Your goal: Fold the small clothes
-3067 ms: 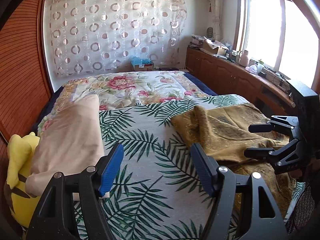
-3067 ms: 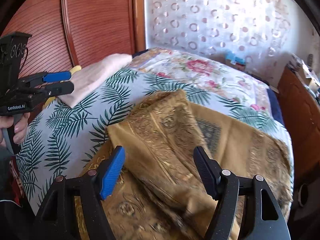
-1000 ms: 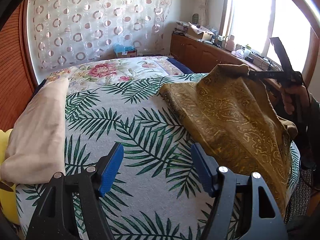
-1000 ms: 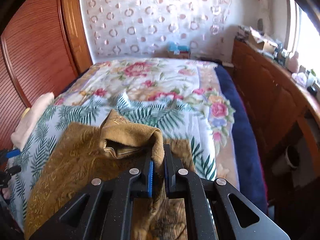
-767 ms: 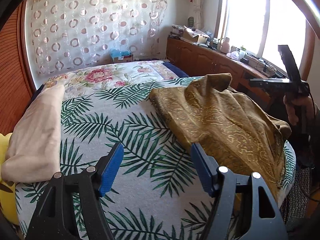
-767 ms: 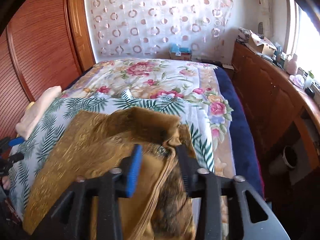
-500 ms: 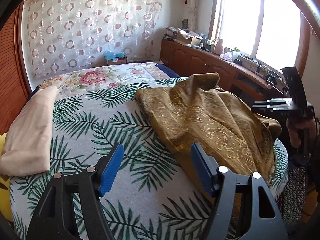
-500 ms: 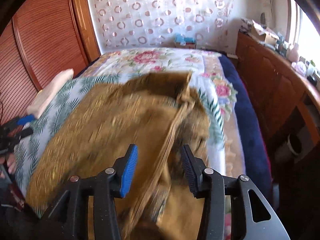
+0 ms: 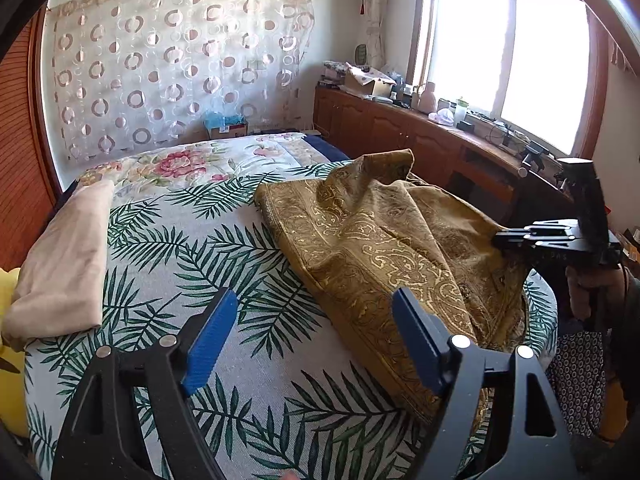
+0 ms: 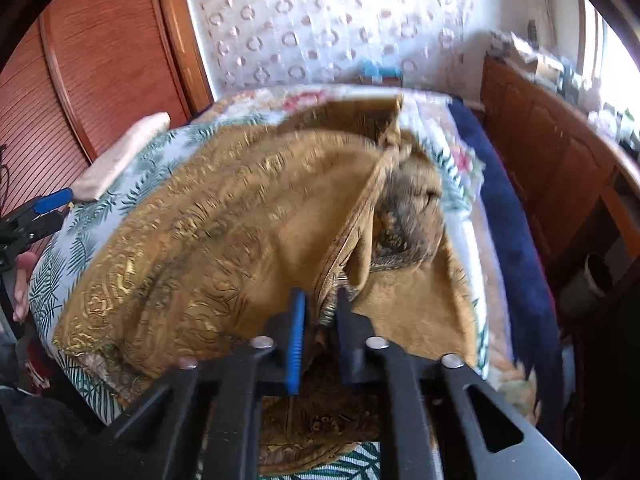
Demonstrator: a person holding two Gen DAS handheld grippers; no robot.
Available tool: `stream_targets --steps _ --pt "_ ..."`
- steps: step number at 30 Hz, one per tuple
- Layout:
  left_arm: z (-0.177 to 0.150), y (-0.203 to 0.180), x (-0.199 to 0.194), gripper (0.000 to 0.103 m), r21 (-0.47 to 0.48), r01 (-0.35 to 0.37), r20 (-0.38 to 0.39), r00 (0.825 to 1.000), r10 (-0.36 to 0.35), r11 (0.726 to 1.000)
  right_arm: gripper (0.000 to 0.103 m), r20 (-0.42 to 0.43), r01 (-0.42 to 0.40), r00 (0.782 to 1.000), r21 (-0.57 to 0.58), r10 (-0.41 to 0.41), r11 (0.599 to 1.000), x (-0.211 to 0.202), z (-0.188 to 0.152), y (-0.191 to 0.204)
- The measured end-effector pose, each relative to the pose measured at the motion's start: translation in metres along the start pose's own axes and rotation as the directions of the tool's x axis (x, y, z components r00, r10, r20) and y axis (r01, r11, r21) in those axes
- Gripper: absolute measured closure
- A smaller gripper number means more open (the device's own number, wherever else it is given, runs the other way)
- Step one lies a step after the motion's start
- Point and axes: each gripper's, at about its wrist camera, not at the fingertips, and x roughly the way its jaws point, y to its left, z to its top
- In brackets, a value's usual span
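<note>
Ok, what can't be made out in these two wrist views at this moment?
- Right wrist view: the gold patterned cloth is motion-blurred, so its weave and folds smear.
- Right wrist view: the cloth edge between the right hand-held gripper pads is hidden by them.
- Left wrist view: the cloth's near hem is cut off behind the left hand-held gripper.
- Windowsill items: too small.

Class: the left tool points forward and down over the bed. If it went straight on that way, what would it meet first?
Probably the palm-leaf bedspread, bare between the left tool's open jaws; the gold patterned cloth lies just right of that line, though depth is unclear.
</note>
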Motion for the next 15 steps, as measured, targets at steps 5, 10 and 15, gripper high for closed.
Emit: stream_targets --steps 5,10,15 --pt "0.001 -0.002 -0.002 0.022 -0.002 0.011 0.002 1.000 -0.011 1.000 0.096 0.124 0.014 0.992 0.008 -0.015 1.000 -0.043 0.003 -0.006" --pt "-0.004 -0.004 0.003 0.022 -0.002 0.021 -0.011 1.000 -0.021 1.000 0.095 0.158 0.088 0.983 0.018 -0.089 0.996 -0.085 -0.008 -0.026" --pt "-0.008 -0.008 0.015 0.022 -0.002 0.032 -0.043 0.999 -0.032 0.999 0.088 0.051 0.119 0.991 0.059 -0.123 0.991 -0.074 -0.030 -0.044"
